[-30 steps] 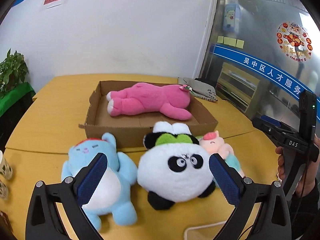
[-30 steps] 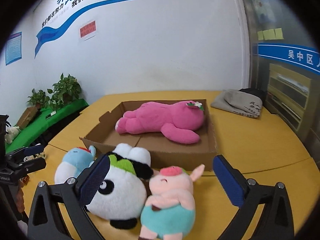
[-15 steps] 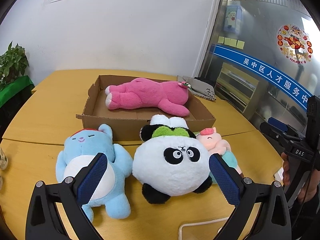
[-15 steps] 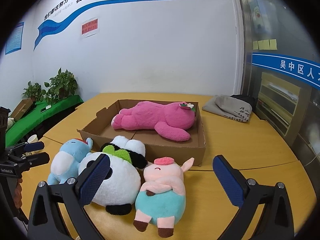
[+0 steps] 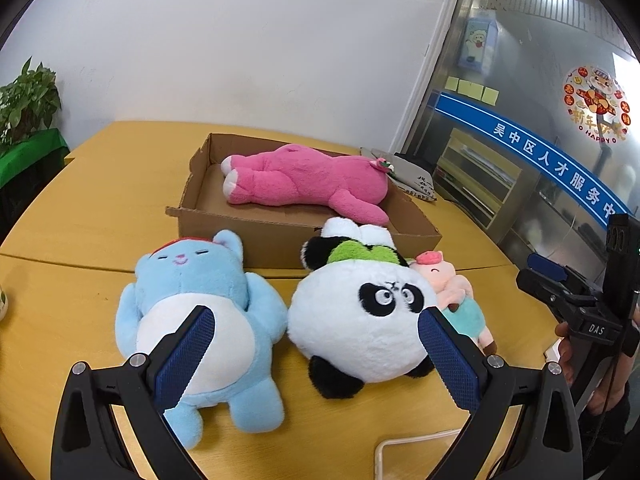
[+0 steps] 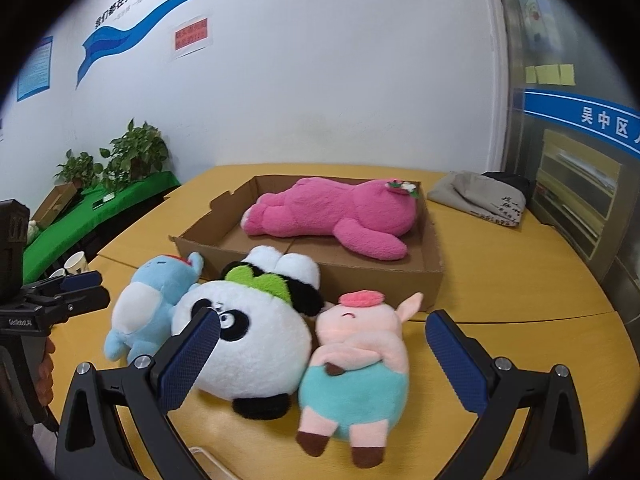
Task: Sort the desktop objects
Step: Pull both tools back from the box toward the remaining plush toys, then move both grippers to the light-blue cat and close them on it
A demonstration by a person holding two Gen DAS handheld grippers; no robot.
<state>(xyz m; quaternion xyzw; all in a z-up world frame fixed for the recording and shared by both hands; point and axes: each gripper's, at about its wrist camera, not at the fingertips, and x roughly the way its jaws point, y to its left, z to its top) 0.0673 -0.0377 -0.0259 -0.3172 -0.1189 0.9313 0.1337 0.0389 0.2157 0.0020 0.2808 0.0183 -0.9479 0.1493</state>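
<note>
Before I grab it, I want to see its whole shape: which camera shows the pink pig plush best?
The right wrist view: the pink pig plush lies whole, between the open fingers. In the left wrist view the panda plush and a finger hide most of it.

Premises: an office or public service centre. Evidence: white wall bearing a blue slogan banner [image 6: 168,4] and a red notice [image 6: 192,35], glass partition with blue Chinese signage strip [image 5: 552,168], yellow sticky notes [image 5: 472,90], potted plants [image 6: 136,156], wooden table [image 6: 500,280].
</note>
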